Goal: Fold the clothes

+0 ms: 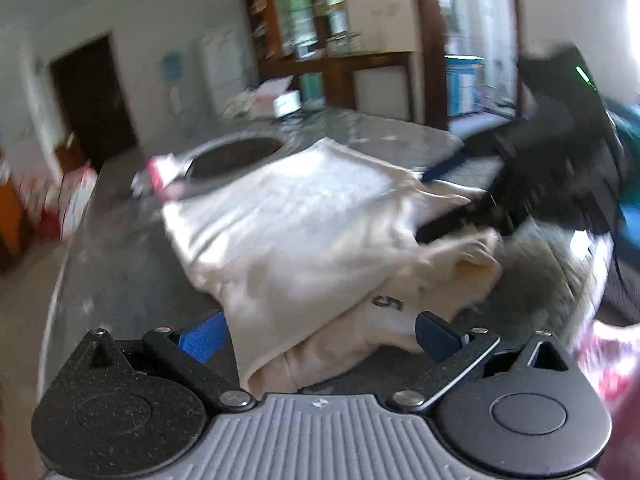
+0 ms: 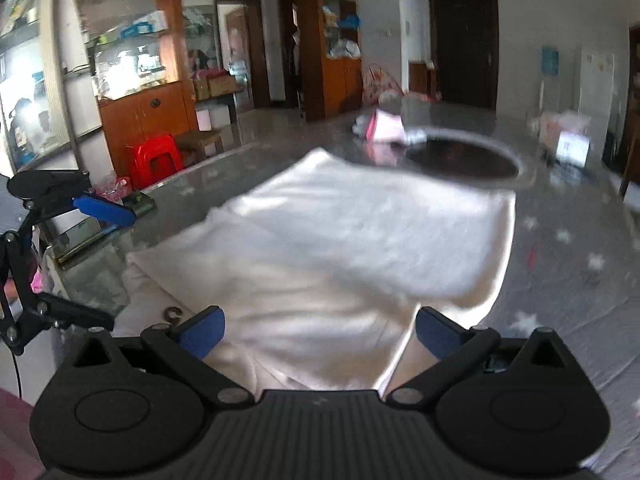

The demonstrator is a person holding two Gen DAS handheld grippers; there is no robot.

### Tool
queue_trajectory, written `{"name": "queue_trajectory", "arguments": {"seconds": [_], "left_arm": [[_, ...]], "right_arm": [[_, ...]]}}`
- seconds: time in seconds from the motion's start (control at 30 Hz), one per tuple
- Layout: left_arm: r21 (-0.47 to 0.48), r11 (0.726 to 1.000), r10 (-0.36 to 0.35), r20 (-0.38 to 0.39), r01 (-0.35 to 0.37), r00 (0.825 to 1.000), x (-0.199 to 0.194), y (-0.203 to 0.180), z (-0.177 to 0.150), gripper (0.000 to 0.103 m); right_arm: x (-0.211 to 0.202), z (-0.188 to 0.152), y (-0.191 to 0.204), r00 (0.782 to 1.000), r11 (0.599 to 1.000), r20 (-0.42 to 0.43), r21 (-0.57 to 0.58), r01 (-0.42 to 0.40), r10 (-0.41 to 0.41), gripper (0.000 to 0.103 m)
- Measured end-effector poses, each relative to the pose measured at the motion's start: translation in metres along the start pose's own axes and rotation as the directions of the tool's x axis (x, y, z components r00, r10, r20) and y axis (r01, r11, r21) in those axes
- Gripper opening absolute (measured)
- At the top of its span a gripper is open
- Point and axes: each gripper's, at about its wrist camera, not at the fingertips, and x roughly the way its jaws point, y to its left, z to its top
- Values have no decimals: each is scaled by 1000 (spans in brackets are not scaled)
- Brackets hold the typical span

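A cream garment [image 1: 296, 216] lies folded on the grey table [image 1: 120, 272], with a printed "5" [image 1: 388, 302] on a lower layer near me. My left gripper [image 1: 320, 336] is open wide, its blue pads [image 1: 204, 336] on either side of the garment's near edge without pressing it. In the right wrist view the same garment [image 2: 340, 232] spreads ahead of my right gripper [image 2: 320, 338], whose jaws stand wide apart over the cloth. The right gripper [image 1: 452, 200] shows at the garment's right edge. The left gripper [image 2: 120, 268] sits at the table's left edge, open.
A round dark recess [image 2: 460, 156] sits in the table's middle with a pink packet [image 2: 384, 126] at its rim. Grey fuzzy cloth [image 1: 540, 280] lies right of the garment. Boxes [image 2: 568, 136] stand at the far end. Red stool [image 2: 154, 156] and cabinets stand beyond the table.
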Motion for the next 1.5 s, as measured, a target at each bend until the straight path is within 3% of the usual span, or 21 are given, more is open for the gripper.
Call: {"name": "queue_trajectory", "arguments": {"seconds": [0.2,0.3,0.4,0.47,0.57,0.8,0.93,0.97,1.1,1.2,1.27,1.3,1.5], "left_arm": [[175,984,-38,-19,41,999,7,-23,-8,82],[197,979,-52,9,49,999,14,-28,-6,72],[211,975,-70,21,65,997,22,-29,-4,53],[212,975,-78,29,70,997,24,-30,-2,29],[175,982,-85,56,74,995,24,-25,4,17],[0,995,-102,116,103,988,24,6,28,12],[-53,990,-122,127,130,984,28,17,36,11],[-55,990,-122,124,130,985,30,18,36,11],[-37,989,-138,120,144,983,23,16,28,15],[-16,990,-134,124,137,983,13,12,18,20],[0,992,-122,128,123,984,5,9,11,42],[5,994,-106,127,107,986,2,8,7,48],[84,996,-40,105,31,994,1,-5,-8,52]], "right_arm": [[-27,0,17,999,986,-33,-164,19,-25,95],[-32,-6,27,997,971,-61,-236,33,-49,92],[-35,-13,36,994,951,-83,-307,39,-67,90],[-35,-17,43,994,936,-89,-350,31,-66,86],[-35,-22,52,995,912,-82,-411,24,-63,84],[-23,-23,61,998,879,-27,-475,40,-60,68],[-8,-19,56,997,894,-34,-446,45,-67,47],[-5,-18,54,997,900,-45,-434,38,-64,33],[0,-13,48,996,925,-89,-379,-14,-22,16],[-3,-7,44,996,937,-91,-347,-24,-9,13],[-4,-2,40,996,947,-92,-319,-27,-3,12],[-5,1,39,996,951,-92,-307,-27,-1,12],[-9,15,33,996,963,-84,-267,-25,2,12]]}}
